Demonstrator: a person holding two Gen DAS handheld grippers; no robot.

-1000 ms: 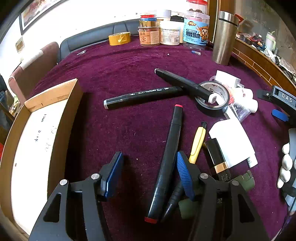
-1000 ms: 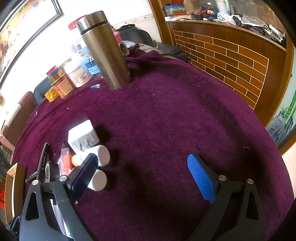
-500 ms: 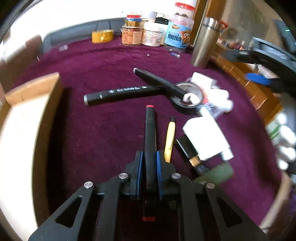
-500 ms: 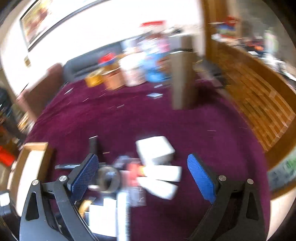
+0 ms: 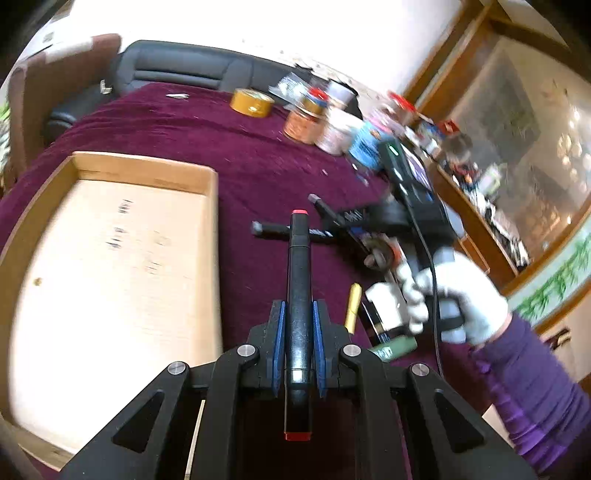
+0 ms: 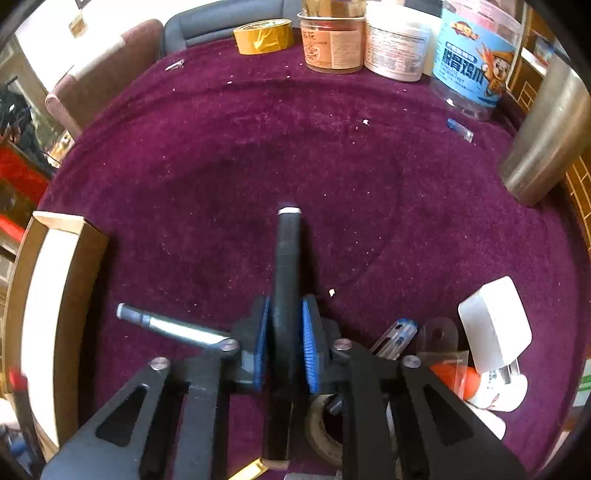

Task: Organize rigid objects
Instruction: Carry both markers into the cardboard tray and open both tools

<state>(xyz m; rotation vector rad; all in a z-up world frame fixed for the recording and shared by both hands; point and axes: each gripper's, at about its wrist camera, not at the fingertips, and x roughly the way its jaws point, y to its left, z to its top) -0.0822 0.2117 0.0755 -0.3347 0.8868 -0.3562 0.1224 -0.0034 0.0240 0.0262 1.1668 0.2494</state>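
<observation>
1. Left gripper [image 5: 298,343]: blue pads [image 5: 279,343] clamped on the barrel of a black marker with red ends [image 5: 298,295]. The marker runs along the line of the fingers, one red end toward 12 o'clock, the other toward 6 o'clock under the gripper body. It appears lifted above the purple cloth [image 5: 184,122].

2. Right gripper [image 6: 284,345]: its jaws have just been closing, and the blue pads [image 6: 309,343] now press on a black marker with a white band [image 6: 288,266] at its far tip. This marker points toward 12 o'clock in the right wrist view. In the left wrist view the same tool sits at 3 o'clock, held by a white-gloved hand [image 5: 458,295] with a purple sleeve [image 5: 535,387].

3. Cardboard tray [image 5: 207,229]: at 9 o'clock of the left gripper, shallow, with faint printing on its floor; nothing seen inside.

4. Third black marker [image 6: 173,326]: lies crosswise on the cloth at 9 o'clock of the right gripper, grey-tipped.

5. Loose pieces near the right gripper: tape ring [image 6: 321,432] at 5 o'clock, white plug adapter [image 6: 495,325] at 3 o'clock, yellow pen [image 5: 352,310].

6. Far edge, 12 to 1 o'clock: yellow tape roll [image 6: 264,35], orange-labelled jar [image 6: 330,44], white tub [image 6: 399,48], blue-labelled jar [image 6: 476,70], steel flask [image 6: 546,136] upright at 2 o'clock.
</observation>
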